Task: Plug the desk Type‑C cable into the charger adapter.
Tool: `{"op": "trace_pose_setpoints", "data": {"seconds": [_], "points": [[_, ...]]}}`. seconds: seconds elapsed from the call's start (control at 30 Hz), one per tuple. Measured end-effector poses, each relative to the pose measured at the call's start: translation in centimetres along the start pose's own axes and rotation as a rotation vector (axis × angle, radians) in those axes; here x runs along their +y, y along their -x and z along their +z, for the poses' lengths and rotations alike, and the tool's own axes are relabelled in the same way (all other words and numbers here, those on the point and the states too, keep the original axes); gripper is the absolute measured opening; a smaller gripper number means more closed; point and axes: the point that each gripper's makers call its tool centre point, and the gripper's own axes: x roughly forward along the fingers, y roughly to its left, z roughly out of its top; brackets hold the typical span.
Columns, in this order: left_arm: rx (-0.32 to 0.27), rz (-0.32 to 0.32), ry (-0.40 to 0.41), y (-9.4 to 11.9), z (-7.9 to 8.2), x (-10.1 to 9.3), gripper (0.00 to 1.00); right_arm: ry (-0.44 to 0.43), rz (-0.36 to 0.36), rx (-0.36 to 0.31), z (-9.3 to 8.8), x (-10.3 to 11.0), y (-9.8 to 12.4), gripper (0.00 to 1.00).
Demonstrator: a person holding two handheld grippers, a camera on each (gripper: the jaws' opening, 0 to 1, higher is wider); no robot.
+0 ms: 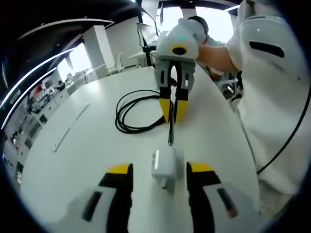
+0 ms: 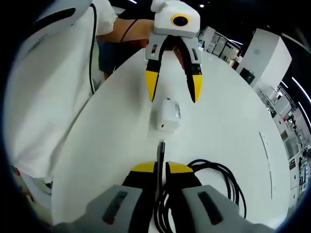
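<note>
Here, the step in hand looks like the approach before insertion: the cable plug is lined up with the adapter but not yet in it. In the left gripper view, the white charger adapter (image 1: 164, 167) lies on the white table (image 1: 87, 141) at lower centre of the frame, between the released, spread jaws of the left gripper (image 1: 159, 171), which do not appear to touch it. Just above it, at frame centre, the right gripper (image 1: 173, 110) is clenched on the black Type-C cable (image 1: 170, 132), whose plug end points down toward the adapter with a small gap between them. The rest of the cable lies in a loose coil (image 1: 131, 112) at centre left. In the right gripper view, the right gripper (image 2: 162, 169) sits at bottom centre grasping the cable, the plug tip (image 2: 161, 148) just short of the adapter (image 2: 167, 115); the left gripper (image 2: 174, 87) straddles the adapter from the top. The next move likely calls for closing the left jaws to steady the adapter, then pushing the plug straight in. The adapter's port is too small to make out, so exact alignment cannot be judged. A person's white sleeve is cut off at the frame edge.
</note>
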Motion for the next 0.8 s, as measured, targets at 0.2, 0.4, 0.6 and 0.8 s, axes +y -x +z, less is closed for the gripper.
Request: {"op": "trace_pose_setpoints", "data": {"seconds": [0.2, 0.4, 0.6, 0.8], "points": [[0.026, -0.008, -0.013, -0.43, -0.33, -0.1, 0.43, -0.004, -0.009, -0.003, -0.16, -0.1, 0.18, 0.06], [0.025, -0.008, -0.012, -0.4, -0.22, -0.11, 0.43, -0.007, -0.013, -0.008, -0.19, -0.23, 0.27, 0.06], [0.034, -0.015, -0.021, -0.65, -0.16, -0.2, 0.42, -0.009, -0.017, -0.011, -0.24, -0.18, 0.3, 0.06], [0.044, -0.02, -0.031, -0.91, -0.05, -0.2, 0.42, -0.011, -0.024, -0.014, -0.3, -0.19, 0.47, 0.06]]}}
